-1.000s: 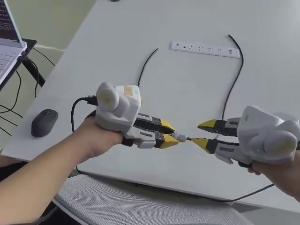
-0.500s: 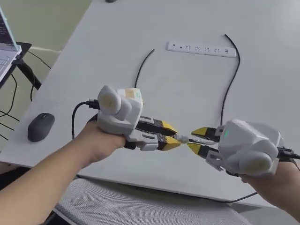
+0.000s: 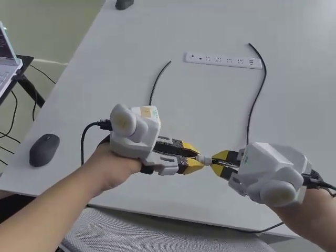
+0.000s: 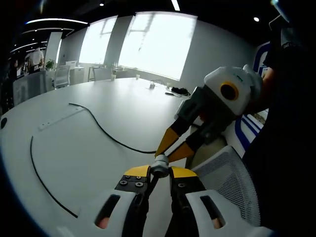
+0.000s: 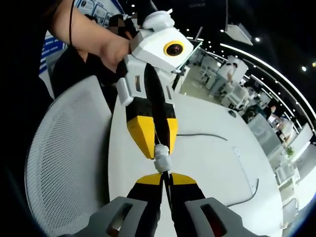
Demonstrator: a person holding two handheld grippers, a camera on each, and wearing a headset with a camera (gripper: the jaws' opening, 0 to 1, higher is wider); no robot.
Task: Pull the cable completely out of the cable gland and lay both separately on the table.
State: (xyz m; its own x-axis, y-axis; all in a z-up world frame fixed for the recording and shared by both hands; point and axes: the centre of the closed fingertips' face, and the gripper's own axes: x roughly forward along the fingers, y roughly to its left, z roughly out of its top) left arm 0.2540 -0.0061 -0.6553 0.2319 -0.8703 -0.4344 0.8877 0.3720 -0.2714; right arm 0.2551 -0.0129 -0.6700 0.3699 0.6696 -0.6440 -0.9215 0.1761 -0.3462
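While the pull is made in the air, close to the near edge of the bench [image 3: 210, 31] and just beyond the mesh chair [image 3: 157, 233], a slip is the main risk. The cable gland [image 3: 206, 159], small and pale, sits off the bench at about five o'clock in the head view. At its nine o'clock, the left gripper [image 3: 195, 160] has its yellow jaws pinched on the gland body. At its three o'clock, the right gripper [image 3: 218, 158] comes tip to tip, and its jaws look pressed together on the thin black cable [image 5: 166, 174] right where it leaves the gland.

That grip is narrow. The cable is thin and smooth, so it may slide through the right jaws instead of drawing out. The rounded gland may also twist or pop from the left jaws if the pull runs off its axis. Either piece could then fall to the chair rather than the bench.

Farther off, a computer mouse [image 3: 43, 148] lies at nine o'clock. A loose black lead [image 3: 157, 81] and a longer power cord [image 3: 257, 94] run toward twelve o'clock, where the white power strip [image 3: 223, 60] lies; the pulled cable should be laid well apart from them.
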